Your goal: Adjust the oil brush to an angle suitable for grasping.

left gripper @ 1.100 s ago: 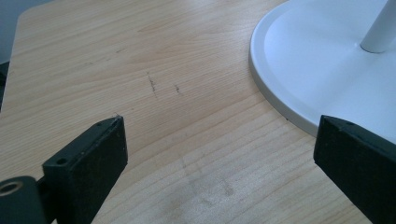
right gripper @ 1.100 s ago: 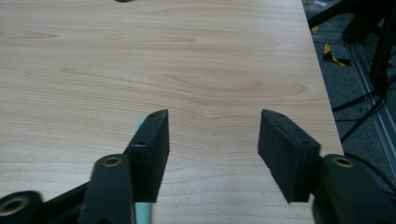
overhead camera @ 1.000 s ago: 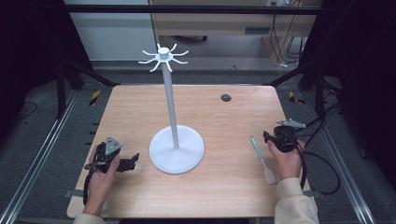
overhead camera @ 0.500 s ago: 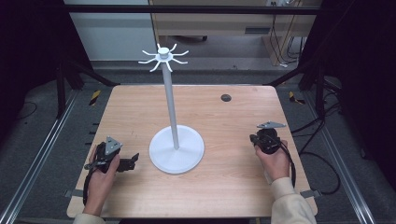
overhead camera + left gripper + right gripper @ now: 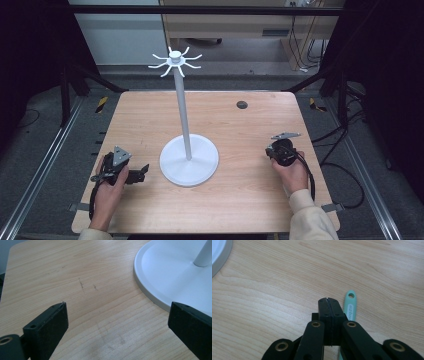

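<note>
The right tongs (image 5: 329,300) sit clenched, jaws pressed together with nothing between them, low over the counter (image 5: 240,200). A mint-green handle (image 5: 350,307) lies flat on the wood just beside those jaws, on their right in the right gripper view, its hanging hole at the far tip; the rest of the tool is hidden under the gripper. In the high view the right tongs (image 5: 276,149) hover near the counter's right edge, well apart from the white stand (image 5: 188,159).

The step in hand looks like picking up that handle. To do it well, the jaws have to part first (shut as they are, they would only push it along). Then shift sideways until the handle runs between the jaws, come down close to the wood, and close across its narrow width, short of the hole.

The left tongs (image 5: 138,174) rest released, jaws wide apart, beside the stand's base (image 5: 172,275), which nearly meets one jaw in the left gripper view. They can steady the base later.
</note>
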Demonstrator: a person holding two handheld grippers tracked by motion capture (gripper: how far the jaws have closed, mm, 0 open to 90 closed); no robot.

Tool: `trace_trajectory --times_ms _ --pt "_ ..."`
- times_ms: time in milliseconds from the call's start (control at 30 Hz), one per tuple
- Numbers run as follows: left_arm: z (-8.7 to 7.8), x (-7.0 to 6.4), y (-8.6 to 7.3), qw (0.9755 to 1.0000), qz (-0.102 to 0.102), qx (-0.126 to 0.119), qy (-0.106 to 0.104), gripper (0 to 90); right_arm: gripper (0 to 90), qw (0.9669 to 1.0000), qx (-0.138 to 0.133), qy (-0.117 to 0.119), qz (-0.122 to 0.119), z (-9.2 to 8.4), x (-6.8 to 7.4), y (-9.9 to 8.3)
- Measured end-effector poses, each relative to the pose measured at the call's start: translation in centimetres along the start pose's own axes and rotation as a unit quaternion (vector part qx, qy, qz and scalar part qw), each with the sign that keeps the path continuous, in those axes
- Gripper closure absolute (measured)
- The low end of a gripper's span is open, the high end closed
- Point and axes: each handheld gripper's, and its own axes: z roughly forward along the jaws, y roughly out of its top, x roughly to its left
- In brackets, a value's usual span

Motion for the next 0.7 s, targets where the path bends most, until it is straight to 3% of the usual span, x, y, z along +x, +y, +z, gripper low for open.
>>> trace_trajectory --times_ms 700 --pt "-0.01 -0.02 0.03 1.0000 0.002 0.000 0.000 2.5 90.0 0.9996 0.026 -0.013 -0.001 1.04 -0.39 -0.41"
